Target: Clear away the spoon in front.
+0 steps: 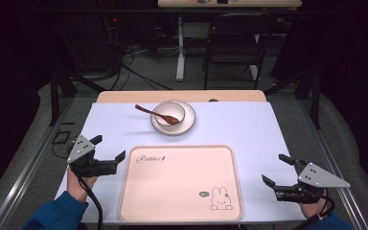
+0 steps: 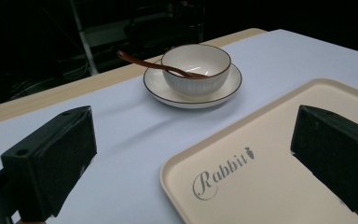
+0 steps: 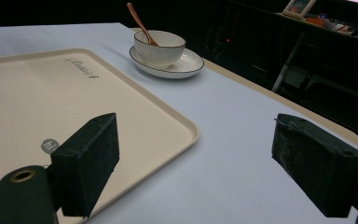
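Both grippers stand with jaws spread wide and hold nothing: left gripper (image 1: 109, 149) just beside the tray's near-left side, one jaw tip reaching toward the tray's left rim; right gripper (image 1: 276, 170) over the pale blue mat, apart from the tray's right rim. Between them lies the cream tray (image 1: 181, 184), flat on the mat (image 1: 249, 124), printed "Rabbit" at its far-left corner and a rabbit drawing at its near-right corner. Beyond the tray's far edge, apart from it, a white bowl (image 1: 169, 114) sits upright on a white saucer (image 1: 188, 122). A brown spoon (image 1: 153, 112) rests in the bowl, its handle leaning over the rim toward the left.
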`<action>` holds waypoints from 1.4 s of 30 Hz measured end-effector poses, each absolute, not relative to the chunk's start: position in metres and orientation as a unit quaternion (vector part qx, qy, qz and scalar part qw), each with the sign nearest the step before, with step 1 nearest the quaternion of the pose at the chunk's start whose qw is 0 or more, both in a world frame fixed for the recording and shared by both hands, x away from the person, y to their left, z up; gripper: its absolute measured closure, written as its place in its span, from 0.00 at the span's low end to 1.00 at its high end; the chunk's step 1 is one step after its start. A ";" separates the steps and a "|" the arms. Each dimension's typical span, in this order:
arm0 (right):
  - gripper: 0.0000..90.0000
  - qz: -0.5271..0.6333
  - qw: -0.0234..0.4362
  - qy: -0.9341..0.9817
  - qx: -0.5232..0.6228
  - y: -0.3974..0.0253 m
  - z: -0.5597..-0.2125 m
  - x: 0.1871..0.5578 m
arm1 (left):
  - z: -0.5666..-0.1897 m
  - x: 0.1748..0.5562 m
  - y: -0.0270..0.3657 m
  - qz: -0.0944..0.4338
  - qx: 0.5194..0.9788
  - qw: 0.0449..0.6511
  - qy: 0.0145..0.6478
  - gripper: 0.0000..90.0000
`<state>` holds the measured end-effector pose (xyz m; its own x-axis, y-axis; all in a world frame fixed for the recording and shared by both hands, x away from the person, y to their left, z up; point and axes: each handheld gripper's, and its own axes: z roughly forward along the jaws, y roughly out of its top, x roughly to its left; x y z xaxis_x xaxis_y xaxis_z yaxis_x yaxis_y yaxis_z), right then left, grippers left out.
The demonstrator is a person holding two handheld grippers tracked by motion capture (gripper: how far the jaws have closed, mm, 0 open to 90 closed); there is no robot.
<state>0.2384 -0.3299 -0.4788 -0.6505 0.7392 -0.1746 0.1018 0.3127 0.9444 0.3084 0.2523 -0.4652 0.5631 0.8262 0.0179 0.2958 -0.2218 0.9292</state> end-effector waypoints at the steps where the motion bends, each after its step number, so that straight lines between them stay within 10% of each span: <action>1: 0.16 0.515 0.309 0.748 0.282 -0.330 -0.479 0.238 | -0.465 0.311 0.250 0.269 0.734 0.491 0.384 0.00; 42: 0.16 0.516 0.309 0.747 0.284 -0.331 -0.479 0.239 | -0.482 0.436 0.220 0.229 0.691 0.467 0.502 0.00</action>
